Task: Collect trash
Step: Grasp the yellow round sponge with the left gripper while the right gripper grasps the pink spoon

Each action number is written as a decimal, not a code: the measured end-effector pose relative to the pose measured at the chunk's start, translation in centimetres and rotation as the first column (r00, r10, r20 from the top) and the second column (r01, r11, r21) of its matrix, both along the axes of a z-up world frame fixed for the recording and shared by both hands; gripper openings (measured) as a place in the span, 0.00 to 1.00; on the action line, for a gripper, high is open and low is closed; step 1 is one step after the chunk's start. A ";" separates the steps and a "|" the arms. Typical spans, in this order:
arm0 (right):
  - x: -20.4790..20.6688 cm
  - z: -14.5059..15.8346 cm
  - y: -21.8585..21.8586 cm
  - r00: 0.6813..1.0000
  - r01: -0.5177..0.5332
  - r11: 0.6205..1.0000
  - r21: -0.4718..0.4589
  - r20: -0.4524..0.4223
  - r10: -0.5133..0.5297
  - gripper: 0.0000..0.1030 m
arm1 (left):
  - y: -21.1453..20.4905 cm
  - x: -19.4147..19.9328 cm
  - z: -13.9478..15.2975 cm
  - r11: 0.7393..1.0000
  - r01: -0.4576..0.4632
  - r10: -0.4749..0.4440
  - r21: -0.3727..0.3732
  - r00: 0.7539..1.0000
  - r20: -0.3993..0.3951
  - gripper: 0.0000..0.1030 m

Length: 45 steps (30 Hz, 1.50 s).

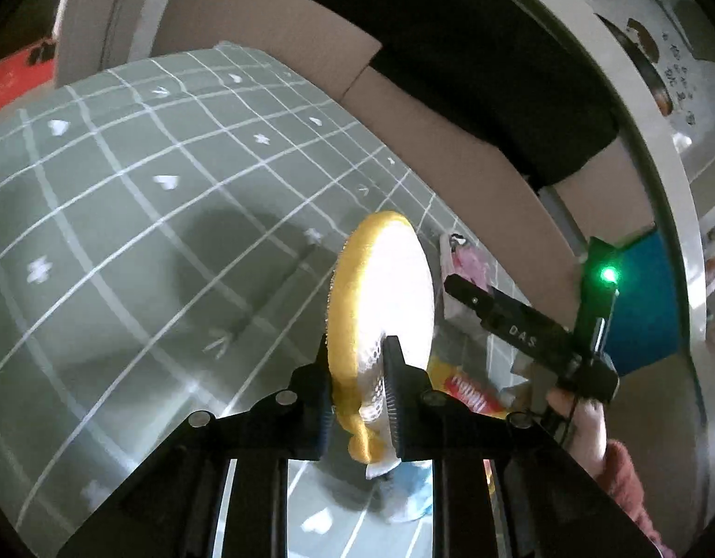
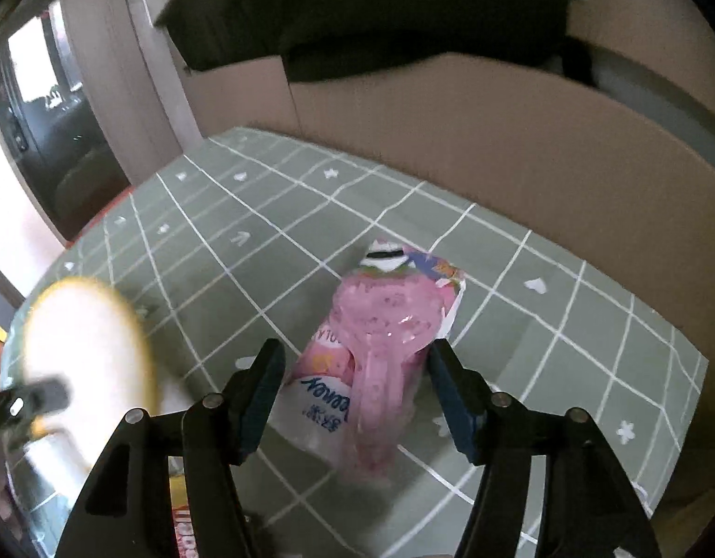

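My left gripper (image 1: 360,400) is shut on a round yellow-rimmed white disc (image 1: 385,288) and holds it edge-on above the green checked tablecloth (image 1: 125,214). The disc also shows blurred at the left of the right wrist view (image 2: 88,344). My right gripper (image 2: 353,400) is open, its fingers on either side of a pink plastic tissue wrapper (image 2: 380,330) that lies on the cloth. The right gripper (image 1: 455,286) shows in the left wrist view, near the pink wrapper (image 1: 464,260).
A cardboard box (image 2: 497,139) lined with a black bag (image 2: 357,9) stands along the table's far edge. A red and yellow packet (image 1: 469,393) lies under the grippers. A blue object (image 1: 645,307) sits at the right.
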State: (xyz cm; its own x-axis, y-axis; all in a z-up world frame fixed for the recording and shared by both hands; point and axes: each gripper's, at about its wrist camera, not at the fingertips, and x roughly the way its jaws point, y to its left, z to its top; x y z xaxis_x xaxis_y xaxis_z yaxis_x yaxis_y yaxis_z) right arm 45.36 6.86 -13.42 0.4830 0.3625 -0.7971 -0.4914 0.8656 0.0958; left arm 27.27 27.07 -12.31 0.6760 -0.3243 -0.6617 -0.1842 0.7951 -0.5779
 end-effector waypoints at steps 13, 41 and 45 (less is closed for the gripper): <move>-9.6 1.0 -3.2 0.977 -0.190 0.981 0.038 -0.094 0.193 0.51 | 0.7 -4.2 1.1 0.999 -0.044 0.045 -0.015 0.995 0.085 0.18; -13.4 5.9 -5.0 0.967 -0.171 0.985 0.031 0.195 0.162 0.46 | -2.8 -3.4 4.1 0.975 -0.040 0.013 0.217 0.992 0.127 0.14; -14.1 7.4 -6.5 0.968 -0.129 0.989 0.067 0.224 0.111 0.46 | -3.8 -3.7 6.8 0.963 -0.068 0.017 0.262 0.981 0.192 0.13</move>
State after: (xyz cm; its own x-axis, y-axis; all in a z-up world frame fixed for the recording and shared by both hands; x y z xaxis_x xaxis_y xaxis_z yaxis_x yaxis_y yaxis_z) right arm 31.28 0.38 -6.07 0.5917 0.4871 -0.6424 -0.6078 0.7930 0.0415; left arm 23.55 23.27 -5.54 0.8045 -0.1221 -0.5813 -0.1306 0.9183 -0.3737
